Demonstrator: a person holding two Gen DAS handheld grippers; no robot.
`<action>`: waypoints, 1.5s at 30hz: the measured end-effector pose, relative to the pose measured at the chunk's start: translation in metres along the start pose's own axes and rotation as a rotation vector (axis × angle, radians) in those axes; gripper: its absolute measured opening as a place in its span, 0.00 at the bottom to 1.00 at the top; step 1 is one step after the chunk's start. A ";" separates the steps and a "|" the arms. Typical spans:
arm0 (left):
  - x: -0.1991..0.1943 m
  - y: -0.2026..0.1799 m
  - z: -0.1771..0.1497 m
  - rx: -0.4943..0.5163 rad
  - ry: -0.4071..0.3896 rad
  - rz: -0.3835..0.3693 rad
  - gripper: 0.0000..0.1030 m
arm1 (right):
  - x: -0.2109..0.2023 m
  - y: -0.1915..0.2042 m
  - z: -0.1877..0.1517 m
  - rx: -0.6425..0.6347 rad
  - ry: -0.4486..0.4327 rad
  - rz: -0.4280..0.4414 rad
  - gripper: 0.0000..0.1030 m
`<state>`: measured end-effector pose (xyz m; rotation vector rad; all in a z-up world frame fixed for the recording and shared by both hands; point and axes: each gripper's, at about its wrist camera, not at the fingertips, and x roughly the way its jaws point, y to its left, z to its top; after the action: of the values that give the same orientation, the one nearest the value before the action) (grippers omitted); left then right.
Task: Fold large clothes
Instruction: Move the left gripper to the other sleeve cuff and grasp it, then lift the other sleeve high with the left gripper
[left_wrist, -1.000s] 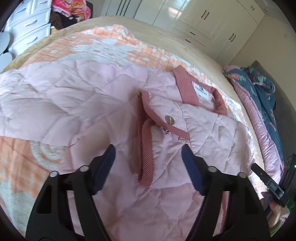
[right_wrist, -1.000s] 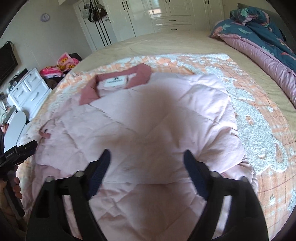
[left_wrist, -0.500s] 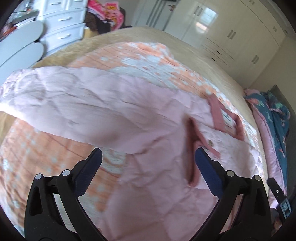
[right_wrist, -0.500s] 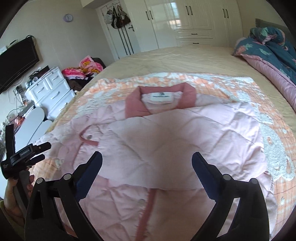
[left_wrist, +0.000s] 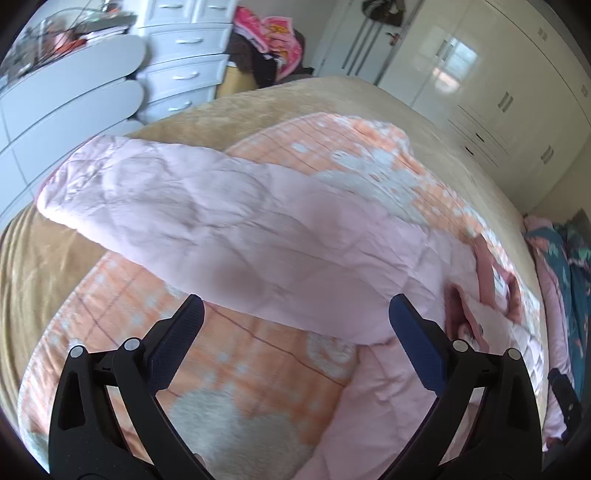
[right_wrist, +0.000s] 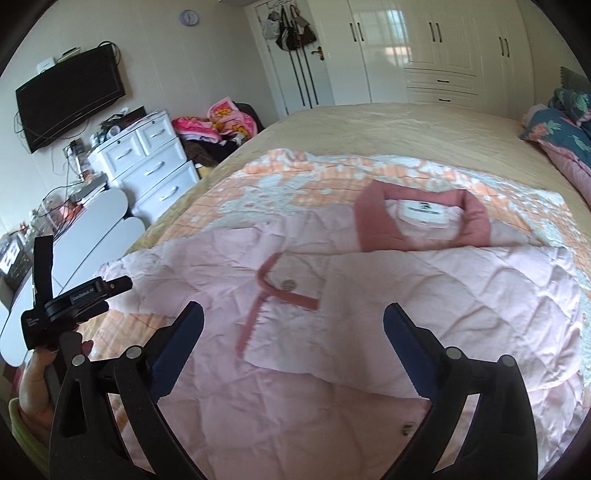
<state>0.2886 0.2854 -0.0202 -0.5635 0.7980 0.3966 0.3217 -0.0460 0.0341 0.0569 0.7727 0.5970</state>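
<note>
Left gripper (left_wrist: 295, 314) spread wide, nothing between pads, poised over orange-and-white blanket (left_wrist: 258, 354). Right gripper (right_wrist: 293, 319) likewise released, jaws wide apart, empty. Pink quilted jacket (right_wrist: 369, 306) lies flat on blanket, partly folded: one side turned over front, darker pink collar (right_wrist: 373, 221) with white label toward far wardrobe. Unfolded sleeve (left_wrist: 177, 206) stretches out toward bed edge. Hand (right_wrist: 40, 384) on left gripper's handle at lower left of right view. White drawers (right_wrist: 147, 166) beside bed.
</note>
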 end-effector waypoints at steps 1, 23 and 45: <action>0.000 0.005 0.002 -0.013 -0.002 0.002 0.91 | 0.002 0.005 0.000 -0.006 0.002 0.006 0.94; 0.017 0.147 0.020 -0.376 -0.053 0.052 0.91 | 0.084 0.129 0.002 -0.178 0.118 0.133 0.95; 0.021 0.194 0.031 -0.624 -0.259 -0.082 0.13 | 0.036 0.047 -0.010 -0.117 0.086 0.036 0.95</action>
<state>0.2154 0.4589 -0.0810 -1.0965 0.3886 0.6336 0.3122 0.0104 0.0165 -0.0630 0.8199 0.6816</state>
